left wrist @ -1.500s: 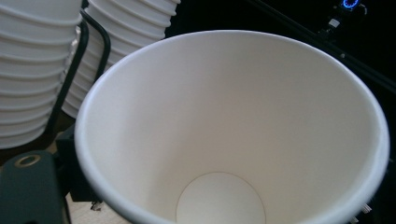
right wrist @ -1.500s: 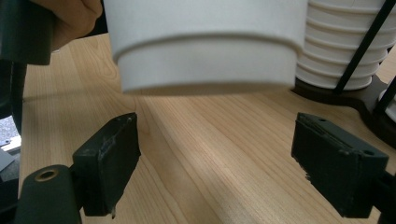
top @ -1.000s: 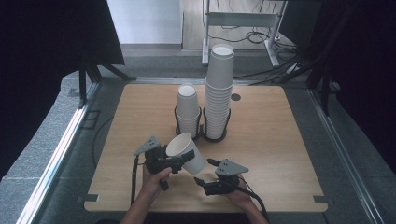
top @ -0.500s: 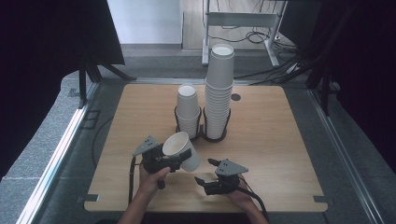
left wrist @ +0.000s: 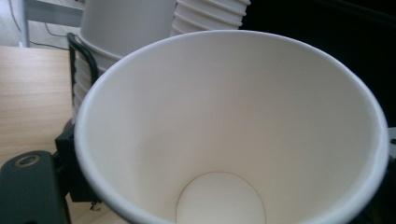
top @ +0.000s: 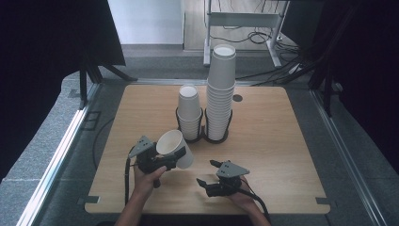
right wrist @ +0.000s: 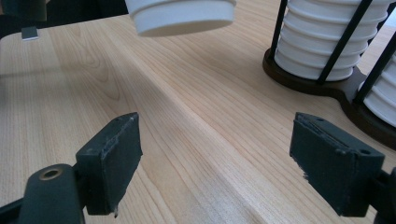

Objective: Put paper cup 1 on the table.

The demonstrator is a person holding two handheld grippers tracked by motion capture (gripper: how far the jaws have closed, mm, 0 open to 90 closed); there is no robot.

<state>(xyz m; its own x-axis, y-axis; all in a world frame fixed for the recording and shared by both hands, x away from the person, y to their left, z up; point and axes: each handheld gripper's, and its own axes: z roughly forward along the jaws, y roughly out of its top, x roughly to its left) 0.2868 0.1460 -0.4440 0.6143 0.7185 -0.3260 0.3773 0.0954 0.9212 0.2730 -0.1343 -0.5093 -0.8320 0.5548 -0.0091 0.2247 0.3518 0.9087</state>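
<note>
The left claw [top: 175, 157] is clamped on a white paper cup [top: 175, 147], gripping it by the wall and holding it clear of the wooden counter [top: 282, 141]. The cup lies tilted, its open mouth turned toward about ten o'clock in the high view and its base pointing toward four o'clock. In the left gripper view the cup [left wrist: 233, 126] faces mouth-on, with its round bottom visible deep inside.

The right claw [top: 207, 173] sits at about five o'clock from the cup, near it but apart, low over the counter with its jaws standing wide and nothing between them. In the right gripper view bare wood shows between the two black pads [right wrist: 116, 154], and the base of the held cup [right wrist: 182, 16] hangs at twelve o'clock.

At about one o'clock from the held cup stands a dark wire holder [top: 203, 136] with two stacks of white cups: a short stack [top: 189, 110] and, just beside it at three o'clock, a tall stack [top: 220, 94].
</note>
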